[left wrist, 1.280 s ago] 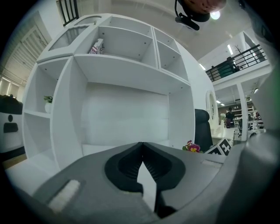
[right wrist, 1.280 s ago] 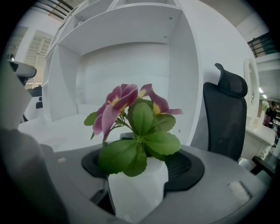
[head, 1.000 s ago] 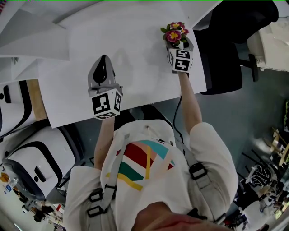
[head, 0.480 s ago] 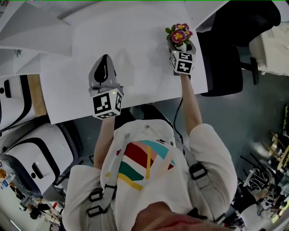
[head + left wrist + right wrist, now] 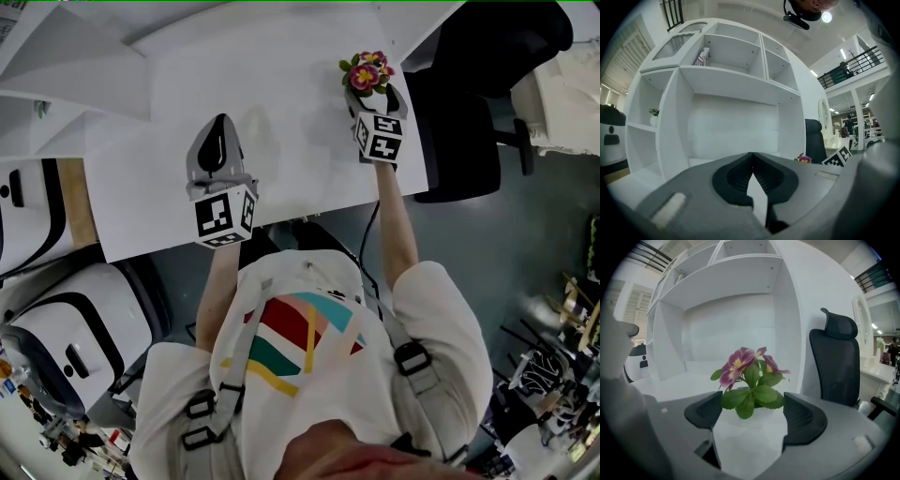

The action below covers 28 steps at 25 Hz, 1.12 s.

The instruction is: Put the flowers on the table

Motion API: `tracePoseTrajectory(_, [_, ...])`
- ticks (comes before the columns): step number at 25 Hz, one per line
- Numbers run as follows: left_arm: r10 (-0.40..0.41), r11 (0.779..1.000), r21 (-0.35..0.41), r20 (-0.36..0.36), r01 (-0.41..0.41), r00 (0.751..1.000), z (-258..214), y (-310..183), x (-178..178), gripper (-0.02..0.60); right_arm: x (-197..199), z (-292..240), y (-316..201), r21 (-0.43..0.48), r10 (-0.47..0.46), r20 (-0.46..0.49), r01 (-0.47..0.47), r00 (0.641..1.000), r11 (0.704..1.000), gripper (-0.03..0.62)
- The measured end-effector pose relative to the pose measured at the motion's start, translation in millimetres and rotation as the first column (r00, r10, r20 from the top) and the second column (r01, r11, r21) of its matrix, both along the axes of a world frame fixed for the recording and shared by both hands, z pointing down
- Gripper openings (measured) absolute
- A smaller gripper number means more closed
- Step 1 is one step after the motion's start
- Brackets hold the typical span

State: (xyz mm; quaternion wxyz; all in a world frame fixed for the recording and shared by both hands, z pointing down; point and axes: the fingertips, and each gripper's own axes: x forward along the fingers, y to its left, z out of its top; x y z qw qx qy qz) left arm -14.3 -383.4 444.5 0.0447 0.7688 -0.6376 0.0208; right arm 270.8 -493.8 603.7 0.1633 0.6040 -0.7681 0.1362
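Observation:
A small white pot of pink-and-yellow flowers (image 5: 366, 70) stands on the white table (image 5: 281, 112) near its right edge. My right gripper (image 5: 372, 89) is around it. In the right gripper view the flowers (image 5: 747, 376) and pot sit between the two dark pads (image 5: 705, 411). The jaws are opening, and the pads stand just off the pot's sides. My left gripper (image 5: 219, 127) rests over the table's middle, apart from the flowers. Its jaws meet at the tip (image 5: 752, 157) with nothing in them.
A black office chair (image 5: 469, 122) stands right of the table, close to the flowers. White shelving (image 5: 726, 93) rises beyond the table. White machines (image 5: 56, 328) sit on the floor at the left. The table's near edge runs just in front of both grippers.
The right gripper's jaws have spread wider round the pot. The pot and both grippers have barely shifted on the table.

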Motion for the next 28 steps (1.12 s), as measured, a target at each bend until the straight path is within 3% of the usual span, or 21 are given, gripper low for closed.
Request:
tracePoseTrajectory(5, [0.004, 0.999, 0.036, -0.017, -0.003, 1.000, -12, -1, 6, 0.005, 0, -31, 10, 0.047, -0.023, -0.015, 0.024, 1.000, 0.999, 0.385])
tracePoseTrajectory(11, [-0.012, 0.997, 0.079, -0.037, 0.014, 0.999, -29, 2, 3, 0.005, -13, -92, 23, 0.164, -0.052, -0.034, 0.057, 0.998, 0.985, 0.385])
tracePoseTrajectory(19, [-0.082, 0.985, 0.143, -0.068, 0.091, 0.994, -54, 8, -16, 0.005, -76, -176, 44, 0.302, -0.178, 0.019, 0.164, 0.984, 0.939, 0.377])
tracePoseTrajectory(24, [-0.131, 0.974, 0.178, -0.072, 0.142, 0.989, -67, 15, -43, 0.005, -134, -213, 62, 0.364, -0.268, 0.098, 0.215, 0.958, 0.906, 0.292])
tracePoseTrajectory(28, [-0.156, 0.966, 0.197, -0.072, 0.167, 0.985, -74, 25, -55, 0.005, -163, -231, 88, 0.432, -0.309, 0.086, 0.245, 0.947, 0.868, 0.084])
